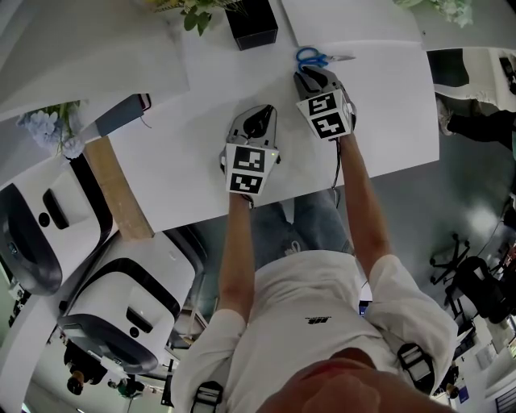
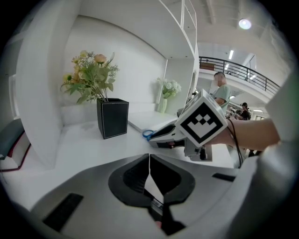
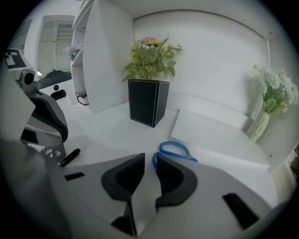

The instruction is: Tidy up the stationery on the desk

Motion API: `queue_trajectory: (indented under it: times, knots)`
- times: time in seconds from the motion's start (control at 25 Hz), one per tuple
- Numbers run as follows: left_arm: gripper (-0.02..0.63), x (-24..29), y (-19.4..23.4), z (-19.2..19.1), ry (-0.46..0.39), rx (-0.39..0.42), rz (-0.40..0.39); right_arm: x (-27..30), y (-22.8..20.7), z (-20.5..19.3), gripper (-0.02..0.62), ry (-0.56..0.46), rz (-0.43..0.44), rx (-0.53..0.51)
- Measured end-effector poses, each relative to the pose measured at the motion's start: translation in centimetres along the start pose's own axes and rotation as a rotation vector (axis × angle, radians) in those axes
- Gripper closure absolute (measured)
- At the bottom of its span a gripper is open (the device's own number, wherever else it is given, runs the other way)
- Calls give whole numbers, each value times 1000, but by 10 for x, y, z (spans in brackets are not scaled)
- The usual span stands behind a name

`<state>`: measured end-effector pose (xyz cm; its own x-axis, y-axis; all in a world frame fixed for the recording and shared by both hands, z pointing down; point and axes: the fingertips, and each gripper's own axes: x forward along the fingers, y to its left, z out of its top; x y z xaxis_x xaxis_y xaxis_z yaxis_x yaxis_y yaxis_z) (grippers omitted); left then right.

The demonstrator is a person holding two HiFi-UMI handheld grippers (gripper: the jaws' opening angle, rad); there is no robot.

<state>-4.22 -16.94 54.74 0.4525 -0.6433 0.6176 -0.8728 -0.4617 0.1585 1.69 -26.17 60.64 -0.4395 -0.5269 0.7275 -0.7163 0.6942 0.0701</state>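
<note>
Blue-handled scissors (image 1: 311, 58) lie flat on the white desk (image 1: 201, 97), their blades pointing right. My right gripper (image 1: 310, 74) sits just behind them. In the right gripper view its jaws stand a narrow gap apart (image 3: 150, 158), and the left edge of the blue handle loop (image 3: 174, 150) shows in that gap, close to the right jaw. A black pen (image 3: 69, 157) lies on the desk to its left. My left gripper (image 1: 260, 113) rests lower left on the desk. Its jaws meet at the tips (image 2: 149, 156) with nothing between them. The scissors (image 2: 147, 134) show beyond it.
A black square holder (image 1: 251, 22) with flowers stands at the back of the desk. A white pad (image 3: 210, 128) lies behind the scissors, with a glass vase (image 3: 258, 127) at far right. A red-edged book (image 2: 14, 156) sits left of a white partition.
</note>
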Motion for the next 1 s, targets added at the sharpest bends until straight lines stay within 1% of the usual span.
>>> queue_trajectory:
  times: [0.2,0.32,0.72,0.84,1.0]
  knots:
    - [606,-1,-3,-3,4,-2,-7,-7,6,-8,535,14,25,-18]
    - [606,-2,-6,-7,11,-3,-14,-16,9,-17,537,18,28,-6]
    - [606,-6,-17,-17,22,4,-40,-43,8,-46,537,54,-9,36]
    - [606,-6,-20,-17,22,10,-48,-51,15,-53,540,55,-13,22]
    - [606,-7,-27,-16,20,18,-64,-65,29,-64,545,71,4,-17]
